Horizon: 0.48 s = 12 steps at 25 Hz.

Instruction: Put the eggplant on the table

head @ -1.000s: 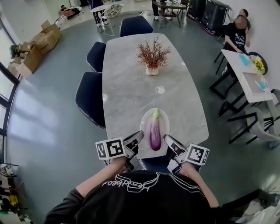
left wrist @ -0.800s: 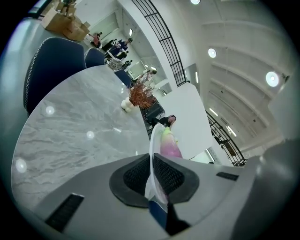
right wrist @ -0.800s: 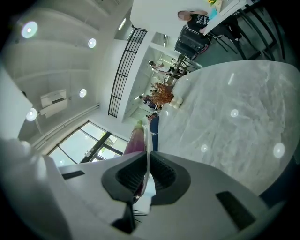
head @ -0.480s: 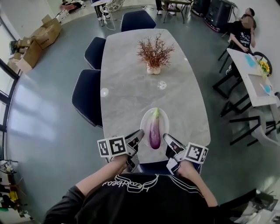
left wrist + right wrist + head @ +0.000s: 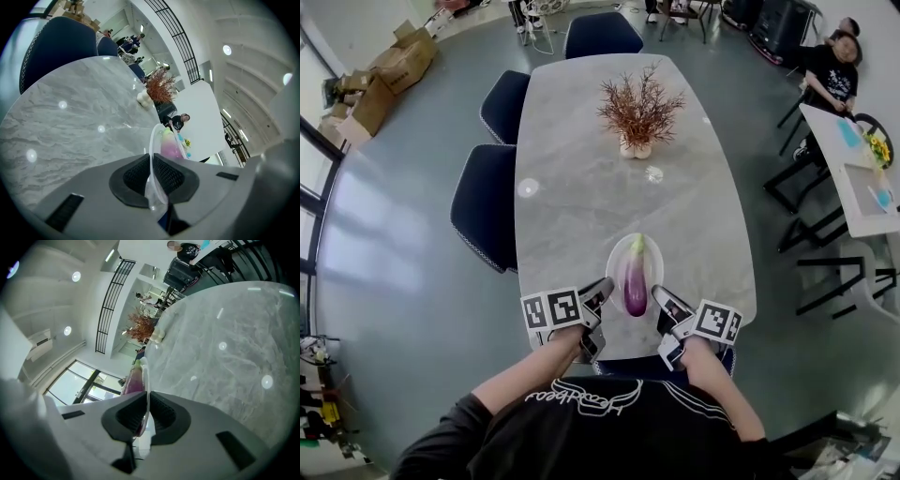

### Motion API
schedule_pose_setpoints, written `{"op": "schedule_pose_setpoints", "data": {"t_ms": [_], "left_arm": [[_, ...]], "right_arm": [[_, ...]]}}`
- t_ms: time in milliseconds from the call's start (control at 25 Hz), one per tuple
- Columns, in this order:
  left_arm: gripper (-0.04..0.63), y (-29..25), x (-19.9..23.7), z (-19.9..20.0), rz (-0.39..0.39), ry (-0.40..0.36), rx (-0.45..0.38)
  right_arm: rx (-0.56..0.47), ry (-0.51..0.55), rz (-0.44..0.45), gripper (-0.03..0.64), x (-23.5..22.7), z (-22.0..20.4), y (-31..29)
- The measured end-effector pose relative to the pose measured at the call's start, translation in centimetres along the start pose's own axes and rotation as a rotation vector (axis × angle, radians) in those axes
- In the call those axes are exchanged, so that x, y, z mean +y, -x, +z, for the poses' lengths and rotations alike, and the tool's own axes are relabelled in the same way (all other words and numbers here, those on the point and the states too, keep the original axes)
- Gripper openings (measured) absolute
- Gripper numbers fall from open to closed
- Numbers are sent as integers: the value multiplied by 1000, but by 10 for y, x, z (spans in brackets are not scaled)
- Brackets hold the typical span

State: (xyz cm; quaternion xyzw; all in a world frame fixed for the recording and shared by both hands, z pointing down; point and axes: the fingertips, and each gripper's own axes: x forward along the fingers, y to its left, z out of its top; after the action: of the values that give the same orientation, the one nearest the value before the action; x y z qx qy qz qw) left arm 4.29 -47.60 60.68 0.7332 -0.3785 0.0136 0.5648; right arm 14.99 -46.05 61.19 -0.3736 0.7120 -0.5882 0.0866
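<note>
My left tongs (image 5: 602, 289), right tongs (image 5: 662, 299) clamp plate (image 5: 616, 259) rim, lower centre; uneven lowering could tilt it, eggplant (image 5: 636, 283) rolls off desk (image 5: 581, 169).

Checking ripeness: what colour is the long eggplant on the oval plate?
Purple eggplant, green at the stem; head view.

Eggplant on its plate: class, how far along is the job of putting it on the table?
Done: the purple eggplant lies on a translucent white plate, with the jaws of the left gripper and right gripper shut on its rim. In hand: the plate held at the near end of the grey marble table. Left: set it down, release.
</note>
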Motion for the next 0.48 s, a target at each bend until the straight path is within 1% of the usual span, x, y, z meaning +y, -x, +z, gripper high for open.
{"op": "schedule_pose_setpoints", "data": {"t_ms": [120, 320, 480], "left_arm": [[23, -7, 10, -1, 22, 7, 7], [23, -22, 24, -4, 60, 0, 34], [23, -30, 38, -8, 86, 13, 47]], "right_arm": [[10, -14, -22, 20, -11, 0, -5], [33, -7, -77, 20, -31, 1, -15], [61, -9, -123, 20, -47, -3, -24]]}}
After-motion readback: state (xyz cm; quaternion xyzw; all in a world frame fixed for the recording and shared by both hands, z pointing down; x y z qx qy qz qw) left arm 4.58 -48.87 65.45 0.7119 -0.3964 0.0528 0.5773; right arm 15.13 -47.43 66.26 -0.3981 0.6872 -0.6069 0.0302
